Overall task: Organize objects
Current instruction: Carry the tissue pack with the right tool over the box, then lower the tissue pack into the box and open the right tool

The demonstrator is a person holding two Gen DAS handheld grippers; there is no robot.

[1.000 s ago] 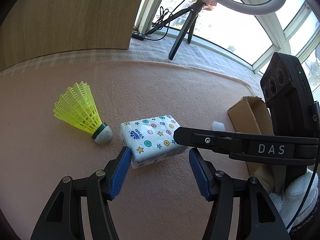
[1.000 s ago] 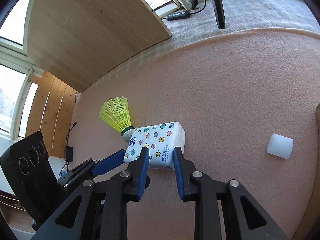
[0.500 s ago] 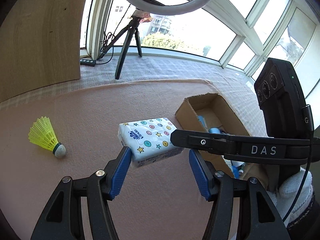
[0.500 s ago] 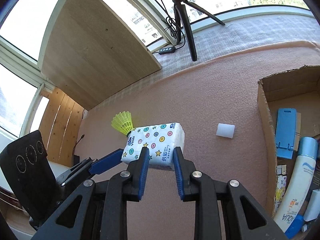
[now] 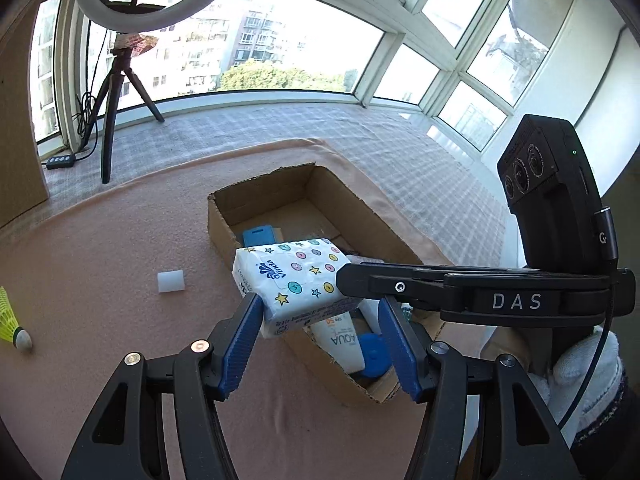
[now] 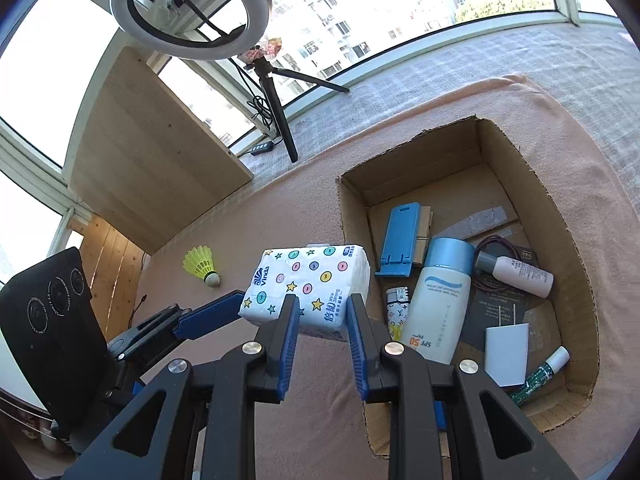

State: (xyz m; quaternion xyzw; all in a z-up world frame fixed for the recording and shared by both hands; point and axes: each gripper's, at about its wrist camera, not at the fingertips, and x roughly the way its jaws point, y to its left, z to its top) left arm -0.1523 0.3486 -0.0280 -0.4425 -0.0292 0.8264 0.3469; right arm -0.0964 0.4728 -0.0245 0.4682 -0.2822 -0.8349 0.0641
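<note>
The tissue pack is up in the air, pinched across its near edge by the right gripper — the blue pads sit narrow, pressing the wrapper from either side. The left gripper flanks the same pack with its jaws about half open; its left pad looks to touch the pack's end, while the right pad stands clear of it, so whether it bears any load cannot be told. The relation that counts now: the box lies to the right of the pack in the right wrist view, and the pack hangs at the box's left wall, partly over the rim in the left wrist view. The pack's long axis runs across the right gripper's fingers, roughly square to the box's long sides. Inside, the sunscreen tube, a blue stand and a small bottle crowd the near half, and the far end of the floor is bare. By the look of it, the drop wants a carry further rightward and onward toward that bare patch, the right hand being the one that truly holds. On the mat, still out — a shuttlecock to the left and a small white block near the box.
</note>
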